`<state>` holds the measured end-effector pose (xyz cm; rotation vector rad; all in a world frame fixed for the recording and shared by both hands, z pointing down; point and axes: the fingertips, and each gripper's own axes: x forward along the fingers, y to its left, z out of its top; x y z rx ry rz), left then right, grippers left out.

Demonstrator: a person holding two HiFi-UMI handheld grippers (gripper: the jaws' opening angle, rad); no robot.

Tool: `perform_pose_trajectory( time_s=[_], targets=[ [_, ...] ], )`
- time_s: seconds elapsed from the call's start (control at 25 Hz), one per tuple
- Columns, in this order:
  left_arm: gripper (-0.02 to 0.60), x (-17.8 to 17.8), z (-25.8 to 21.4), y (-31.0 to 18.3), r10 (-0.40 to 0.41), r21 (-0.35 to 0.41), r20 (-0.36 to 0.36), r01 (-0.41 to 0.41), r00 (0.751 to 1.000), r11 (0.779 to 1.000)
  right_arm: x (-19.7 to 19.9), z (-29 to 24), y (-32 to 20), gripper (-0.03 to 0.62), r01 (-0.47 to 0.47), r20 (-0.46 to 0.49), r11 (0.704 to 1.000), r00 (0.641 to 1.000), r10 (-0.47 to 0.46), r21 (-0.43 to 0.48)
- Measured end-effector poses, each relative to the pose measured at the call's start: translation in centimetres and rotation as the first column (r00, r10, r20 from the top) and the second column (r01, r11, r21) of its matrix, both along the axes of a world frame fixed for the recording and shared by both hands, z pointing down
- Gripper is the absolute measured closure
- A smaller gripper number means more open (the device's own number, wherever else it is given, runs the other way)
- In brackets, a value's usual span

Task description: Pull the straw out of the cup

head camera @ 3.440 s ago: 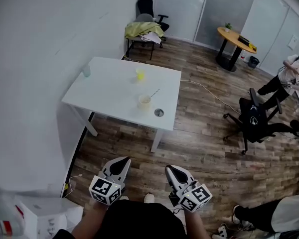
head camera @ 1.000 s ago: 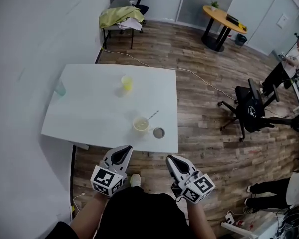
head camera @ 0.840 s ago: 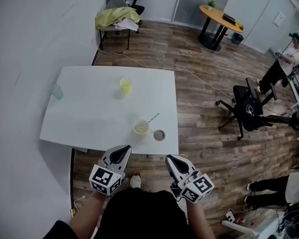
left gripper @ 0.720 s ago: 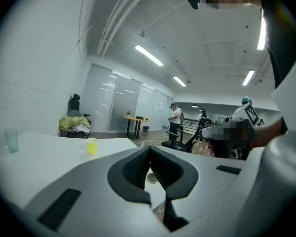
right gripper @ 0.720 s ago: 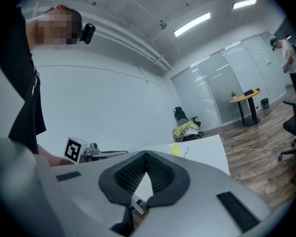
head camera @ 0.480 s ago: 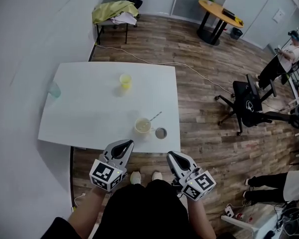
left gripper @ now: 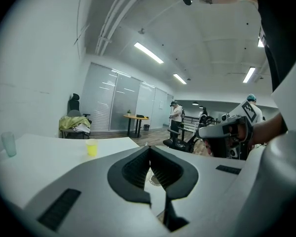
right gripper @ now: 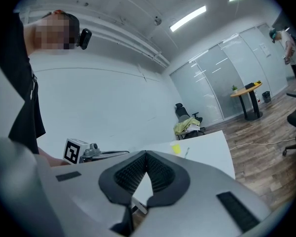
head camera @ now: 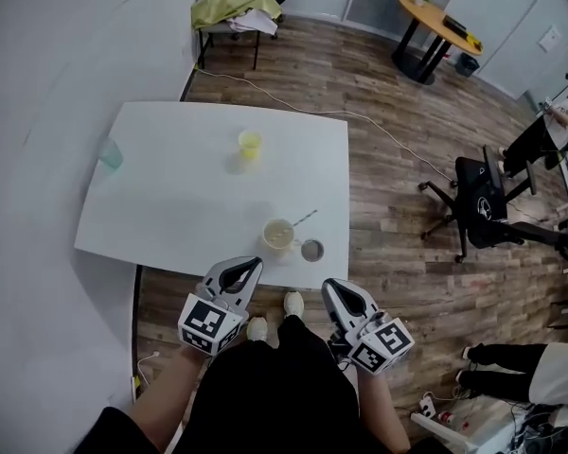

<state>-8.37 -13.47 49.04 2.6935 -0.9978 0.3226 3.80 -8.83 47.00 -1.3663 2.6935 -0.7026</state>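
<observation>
A cream cup point(head camera: 278, 235) stands near the front edge of the white table point(head camera: 170, 206), with a thin straw point(head camera: 304, 218) leaning out of it to the right. My left gripper point(head camera: 248, 268) hovers at the table's near edge, just in front of the cup, shut and empty. My right gripper point(head camera: 333, 287) is below the table edge, right of the cup, also shut with nothing in it. In the left gripper view the pads meet at the left gripper's tips point(left gripper: 149, 148). In the right gripper view the straw point(right gripper: 187, 152) shows beyond the right gripper's closed tips point(right gripper: 146, 154).
A yellow cup point(head camera: 250, 144) stands mid-table and a teal glass point(head camera: 111, 153) at its left edge. A round metal grommet point(head camera: 311, 250) sits right of the cream cup. A black office chair point(head camera: 481, 206) stands on the wood floor to the right; a cable point(head camera: 379, 135) crosses the floor.
The person has stepped toward the table. Both grippers, still shut, have come nearer its front edge; the left one now reaches the edge by the cup.
</observation>
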Motion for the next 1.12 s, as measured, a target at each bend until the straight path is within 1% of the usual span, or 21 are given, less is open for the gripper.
perform_pose_trajectory(
  time_s=[0.36,0.52,0.68,0.92,1.12],
  targets=[
    [0.566,3.4,0.6,-2.3,-0.019,0.029,0.082,0.017,0.996,0.999,0.4,0.2,-3.4,0.577,0.110,-0.024,0.994,0.994,-0.110,0.004],
    [0.566,4.8,1.8,-3.9,-0.022,0.023,0.122,0.019,0.992,1.000,1.2,0.7,-4.8,0.577,0.147,-0.032,0.989,0.989,-0.148,-0.010],
    [0.565,6.2,3.1,-5.2,-0.014,0.011,0.162,0.012,0.987,1.000,2.0,1.5,-6.2,0.577,0.178,-0.062,0.984,0.982,-0.179,-0.021],
    [0.541,7.9,4.9,-7.0,-0.008,-0.011,0.193,0.010,0.981,1.000,3.5,2.1,-7.7,0.577,0.192,-0.066,0.981,0.979,-0.194,-0.034],
    [0.486,9.0,6.7,-7.7,0.024,-0.044,0.236,-0.014,0.971,0.999,4.7,2.7,-8.5,0.577,0.186,-0.066,0.981,0.980,-0.189,-0.051]
  ],
)
